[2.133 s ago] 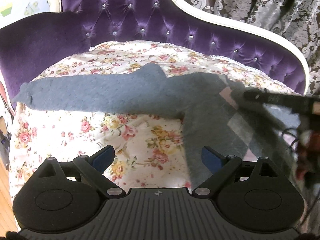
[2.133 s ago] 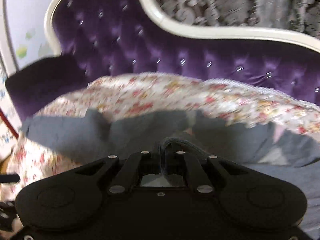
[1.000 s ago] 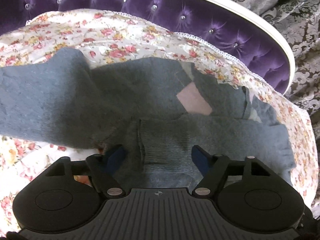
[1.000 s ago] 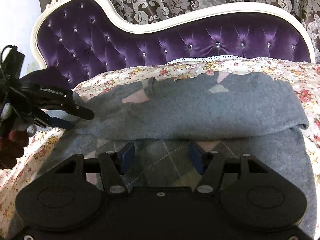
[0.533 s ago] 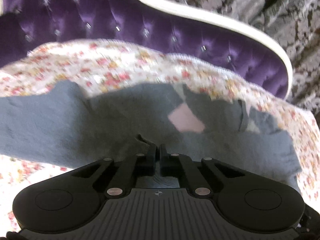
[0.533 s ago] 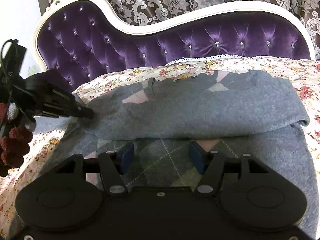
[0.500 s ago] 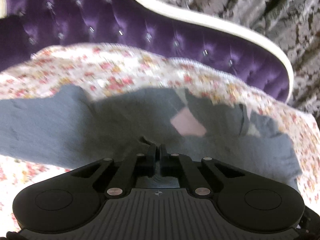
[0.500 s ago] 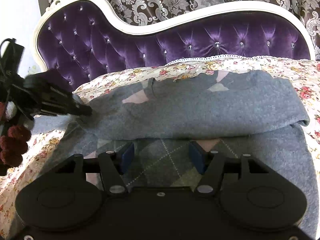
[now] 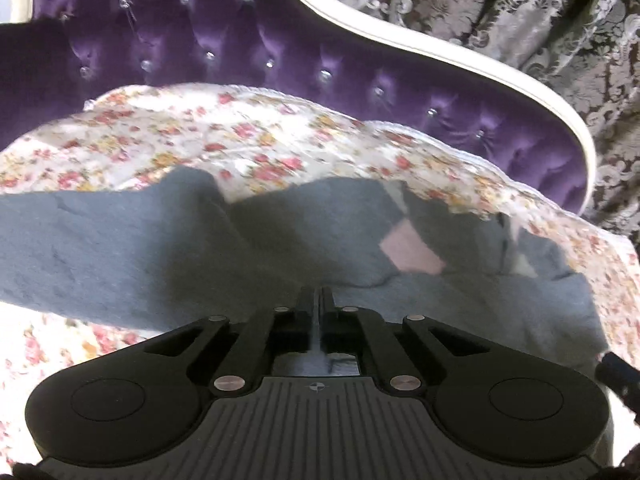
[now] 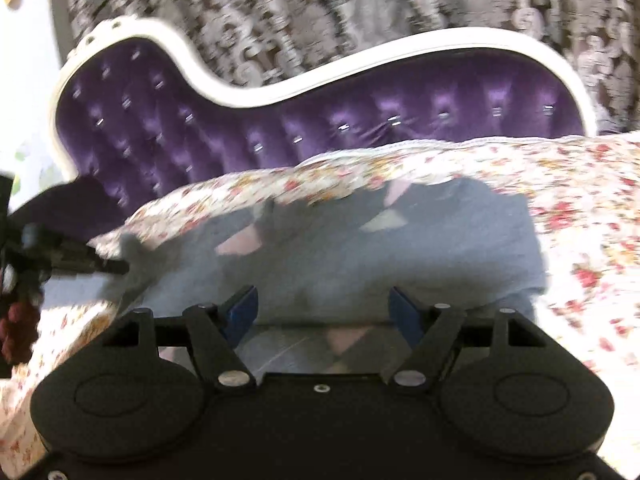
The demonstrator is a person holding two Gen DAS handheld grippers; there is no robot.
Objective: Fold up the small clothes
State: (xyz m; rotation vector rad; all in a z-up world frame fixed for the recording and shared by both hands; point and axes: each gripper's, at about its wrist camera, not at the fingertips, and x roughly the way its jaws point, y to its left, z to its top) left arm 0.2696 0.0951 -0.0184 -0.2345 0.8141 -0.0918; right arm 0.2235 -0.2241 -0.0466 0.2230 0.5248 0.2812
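A small grey sweater [image 9: 280,248] with pink and pale argyle patches lies folded across a floral cover. My left gripper [image 9: 317,294] is shut on a fold of the sweater's near edge, and cloth shows between its fingers. From the right wrist view the sweater [image 10: 360,256] spreads ahead, and the left gripper [image 10: 116,267] pinches its left end. My right gripper [image 10: 324,306] hovers over the sweater's near part with its jaws opening wider. Its blue pads [image 10: 404,312] stand apart and grip nothing.
The floral cover [image 9: 260,148] drapes the seat of a purple tufted sofa [image 9: 248,52] with a white frame [image 10: 320,76]. A patterned curtain [image 10: 320,8] hangs behind. Another black tool tip [image 9: 618,372] shows at the right edge of the left wrist view.
The left gripper closed on the sweater's edge and lifted it slightly. The right gripper's jaws spread wider and it drew back and up, so that view is blurred.
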